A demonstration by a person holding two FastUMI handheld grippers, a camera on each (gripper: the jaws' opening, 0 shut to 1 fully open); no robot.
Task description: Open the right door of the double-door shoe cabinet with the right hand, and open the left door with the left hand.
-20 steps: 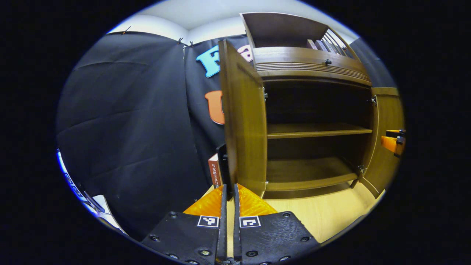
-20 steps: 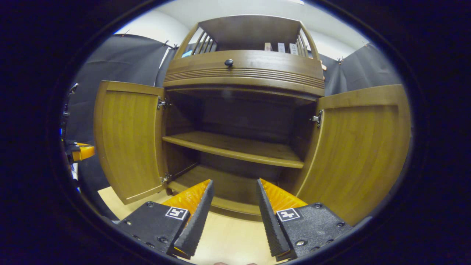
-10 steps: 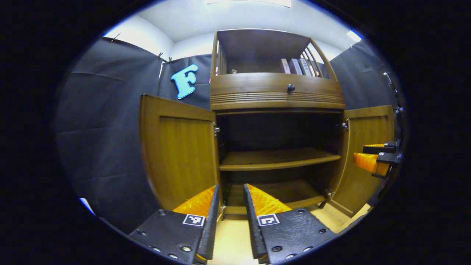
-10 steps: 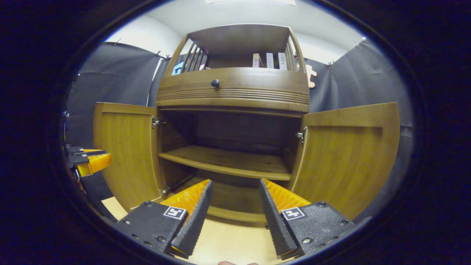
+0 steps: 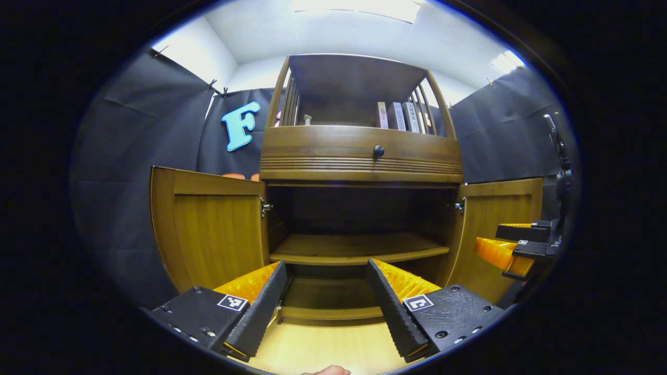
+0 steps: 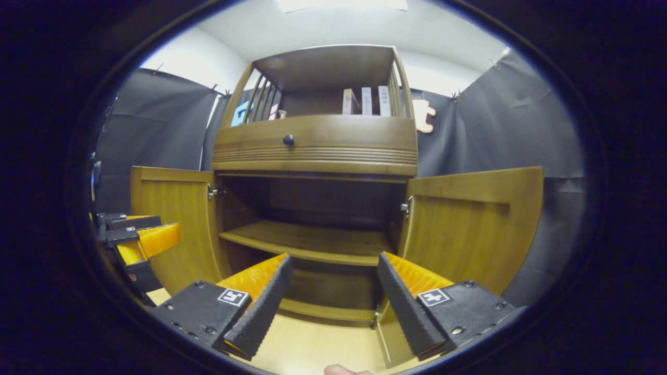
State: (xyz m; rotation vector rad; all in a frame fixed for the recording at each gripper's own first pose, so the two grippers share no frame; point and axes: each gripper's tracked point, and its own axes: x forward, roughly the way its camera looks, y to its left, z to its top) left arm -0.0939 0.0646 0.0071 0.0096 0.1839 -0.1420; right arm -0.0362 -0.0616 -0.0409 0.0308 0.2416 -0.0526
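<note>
Shoe cabinet [image 5: 359,156] stands with both doors swung wide, both hand-held grippers released, grasping nothing.

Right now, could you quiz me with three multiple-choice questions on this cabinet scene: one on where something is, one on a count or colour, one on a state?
1. Where do the books stand?
A. top open compartment
B. middle shelf
C. floor

2. What colour is the drawer knob?
A. white
B. black
C. orange

3. How do the two cabinet doors stand?
A. both shut
B. one open
C. both open

Answers:
1 A, they stand upright above the drawer.
2 B, it is a dark round knob.
3 C, the left door and right door are swung wide, baring the shelf.
</note>
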